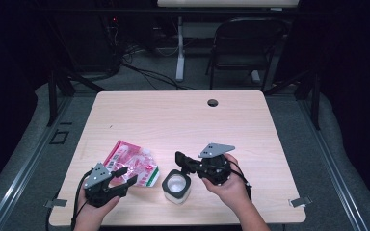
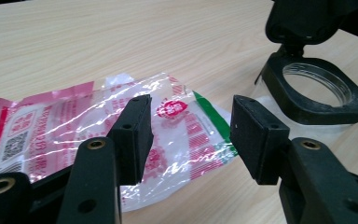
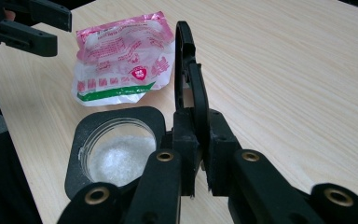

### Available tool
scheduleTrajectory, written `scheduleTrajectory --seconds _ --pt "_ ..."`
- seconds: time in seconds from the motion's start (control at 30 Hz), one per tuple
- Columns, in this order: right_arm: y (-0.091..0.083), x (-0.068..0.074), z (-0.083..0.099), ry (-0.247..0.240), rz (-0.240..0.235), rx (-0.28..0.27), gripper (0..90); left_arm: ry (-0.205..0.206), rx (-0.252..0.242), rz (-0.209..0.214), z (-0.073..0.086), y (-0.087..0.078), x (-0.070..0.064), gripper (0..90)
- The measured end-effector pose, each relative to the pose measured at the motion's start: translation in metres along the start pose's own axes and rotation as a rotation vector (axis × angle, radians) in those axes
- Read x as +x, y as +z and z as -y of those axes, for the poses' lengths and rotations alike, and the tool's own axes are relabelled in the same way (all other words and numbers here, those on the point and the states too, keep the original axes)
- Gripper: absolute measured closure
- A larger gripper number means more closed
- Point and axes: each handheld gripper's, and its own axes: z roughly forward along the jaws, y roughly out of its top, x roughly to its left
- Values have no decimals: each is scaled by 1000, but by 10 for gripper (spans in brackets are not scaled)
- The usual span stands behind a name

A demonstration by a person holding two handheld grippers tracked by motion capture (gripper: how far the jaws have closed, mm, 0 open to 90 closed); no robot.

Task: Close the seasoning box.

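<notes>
lid upright in right claw, above open jar

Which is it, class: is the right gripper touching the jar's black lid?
Touching: the right gripper view shows the right gripper clamped on the lid, held upright.

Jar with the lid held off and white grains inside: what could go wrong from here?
1. The jar stands open near the table edge; a nudge from the right hand-held gripper clamping the lid could spill the grains.
2. The bag is thin, crinkled film; the open left hand-held gripper may slip on it.
</notes>
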Motion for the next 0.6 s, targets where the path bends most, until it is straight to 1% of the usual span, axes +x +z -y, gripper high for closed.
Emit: scheduleTrajectory --seconds 0.07,0.13,0.37,0.43,0.6 --pt "-1 1 0 0 -3 -4 843 -1 -5 -6 1 0 2 486" --pt "-2 2 -1 0 -10 -9 835 -2 4 -8 1 -1 4 486" --pt "-3 6 -2 -7 -25 -16 812 -6 -6 -20 1 -1 8 487" --pt "-4 7 -2 -9 -32 -15 804 -14 -9 -21 1 0 9 487" --pt "-4 10 -2 -15 -40 -19 781 -8 5 -22 0 1 12 486"
